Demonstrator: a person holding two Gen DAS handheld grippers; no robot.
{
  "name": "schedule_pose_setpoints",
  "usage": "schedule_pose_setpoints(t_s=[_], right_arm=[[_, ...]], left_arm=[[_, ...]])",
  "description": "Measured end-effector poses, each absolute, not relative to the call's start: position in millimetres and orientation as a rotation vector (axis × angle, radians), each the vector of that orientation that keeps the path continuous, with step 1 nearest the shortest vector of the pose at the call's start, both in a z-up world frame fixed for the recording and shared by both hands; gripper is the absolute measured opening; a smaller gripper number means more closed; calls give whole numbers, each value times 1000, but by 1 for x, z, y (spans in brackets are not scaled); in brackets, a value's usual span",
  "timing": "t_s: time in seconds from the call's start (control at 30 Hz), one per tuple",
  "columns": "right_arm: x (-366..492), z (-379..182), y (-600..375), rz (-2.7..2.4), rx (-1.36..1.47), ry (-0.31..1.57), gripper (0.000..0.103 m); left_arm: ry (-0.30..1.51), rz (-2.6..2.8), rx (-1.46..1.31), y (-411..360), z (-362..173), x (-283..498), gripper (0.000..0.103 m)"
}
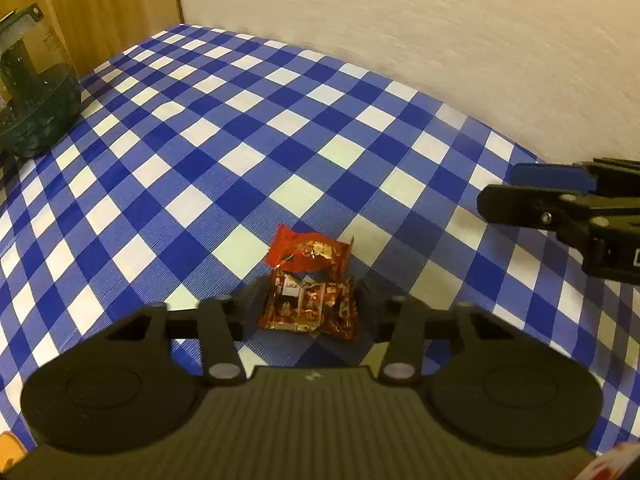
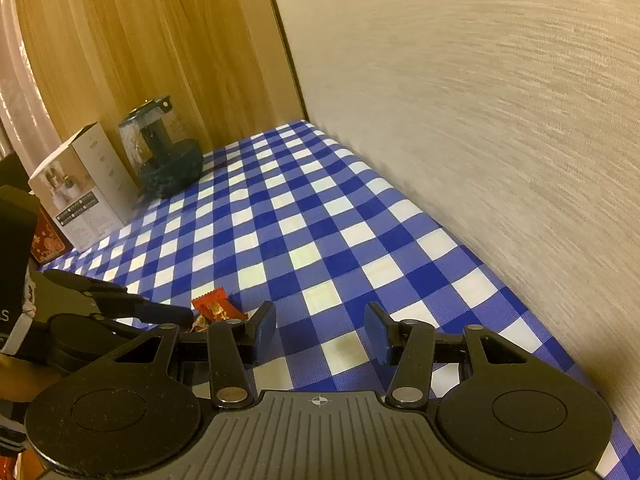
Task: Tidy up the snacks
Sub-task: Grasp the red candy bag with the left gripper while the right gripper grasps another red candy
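It looked like a home: a checked-cloth worktop (blue and white) against wallpaper, a curtain beyond.

Tablecloth: blue-and-white check. Upper snack packet: bright red, gold print. Lower snack packet: dark red-brown, gold and white markings. Jar: dark green tint. Box: white, small print. Wall: beige, textured. Panel: golden wood grain. Grippers: black, blue pads.
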State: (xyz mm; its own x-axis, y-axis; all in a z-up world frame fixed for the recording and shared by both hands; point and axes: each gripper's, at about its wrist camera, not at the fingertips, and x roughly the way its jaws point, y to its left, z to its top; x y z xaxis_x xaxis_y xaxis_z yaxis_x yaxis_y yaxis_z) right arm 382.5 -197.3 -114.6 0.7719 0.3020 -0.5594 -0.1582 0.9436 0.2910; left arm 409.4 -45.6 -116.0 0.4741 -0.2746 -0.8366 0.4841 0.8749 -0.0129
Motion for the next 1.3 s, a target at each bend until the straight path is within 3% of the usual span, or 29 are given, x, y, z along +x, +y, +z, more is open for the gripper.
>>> schedule_pose_setpoints(t_s=[0.17, 1.2, 1.3], right_arm=[[382, -115, -197, 250, 238, 644, 50], [425, -145, -104, 531, -48, 603, 50], [428, -154, -98, 531, -88, 617, 39]], left_arm=[[991, -457, 250, -43, -114, 405, 34], [875, -366, 154, 23, -59, 372, 33], [867, -365, 153, 24, -57, 371, 33]])
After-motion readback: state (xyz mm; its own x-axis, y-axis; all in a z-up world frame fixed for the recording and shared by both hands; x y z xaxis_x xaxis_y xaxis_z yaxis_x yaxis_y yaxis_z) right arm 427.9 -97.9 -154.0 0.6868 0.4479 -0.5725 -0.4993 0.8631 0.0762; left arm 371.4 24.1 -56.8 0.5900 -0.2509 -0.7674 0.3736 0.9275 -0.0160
